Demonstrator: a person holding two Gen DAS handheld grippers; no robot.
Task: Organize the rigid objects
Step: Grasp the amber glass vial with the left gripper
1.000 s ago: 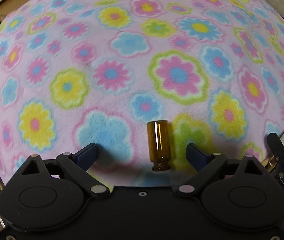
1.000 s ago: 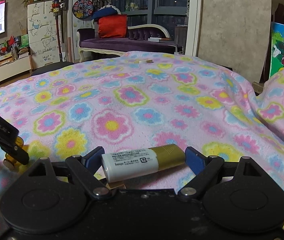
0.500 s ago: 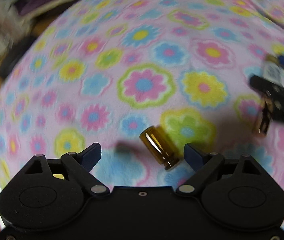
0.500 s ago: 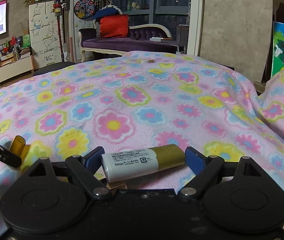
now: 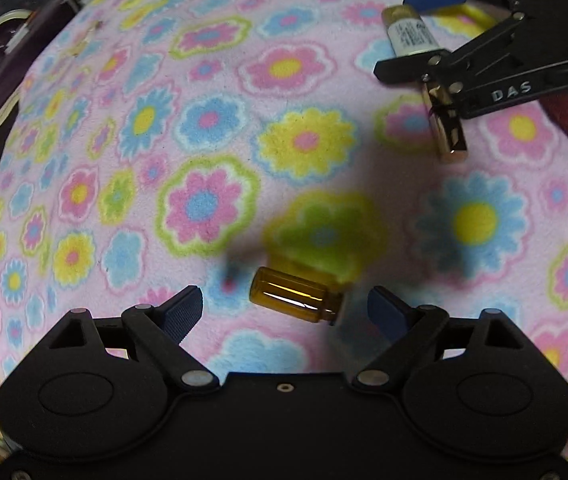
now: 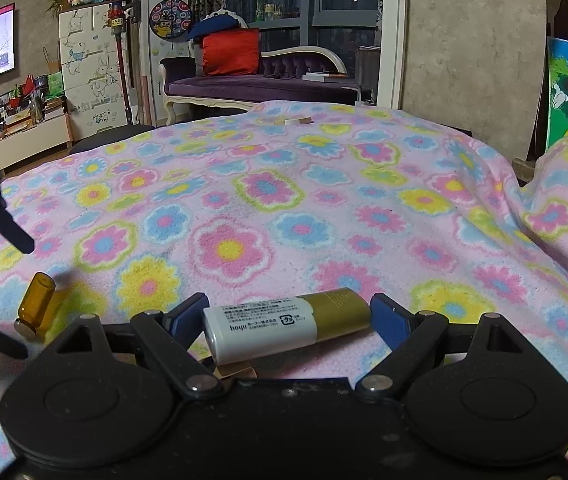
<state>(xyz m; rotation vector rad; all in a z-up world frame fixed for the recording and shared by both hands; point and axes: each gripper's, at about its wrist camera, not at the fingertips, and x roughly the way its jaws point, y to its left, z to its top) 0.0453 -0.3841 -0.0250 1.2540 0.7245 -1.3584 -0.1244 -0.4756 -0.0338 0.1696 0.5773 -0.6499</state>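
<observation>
An amber glass vial (image 5: 296, 295) lies on its side on the flowered blanket (image 5: 204, 128), between the fingers of my open left gripper (image 5: 284, 308), which hangs above it without touching. It also shows in the right wrist view (image 6: 36, 304). A white tube with a gold cap (image 6: 284, 326) lies between the fingers of my right gripper (image 6: 290, 316), which is open around it; the tube also shows in the left wrist view (image 5: 410, 32). A shiny gold object (image 5: 446, 124) lies under the right gripper's body.
The flowered blanket (image 6: 324, 208) covers a wide raised surface and bunches up at the right. A small flat item (image 6: 293, 121) lies at its far edge. A sofa (image 6: 252, 80), cabinet and TV stand beyond.
My left gripper has lifted and swung, so the vial now lies crosswise between its fingers and the right gripper has come into view. The right gripper has stayed still.
</observation>
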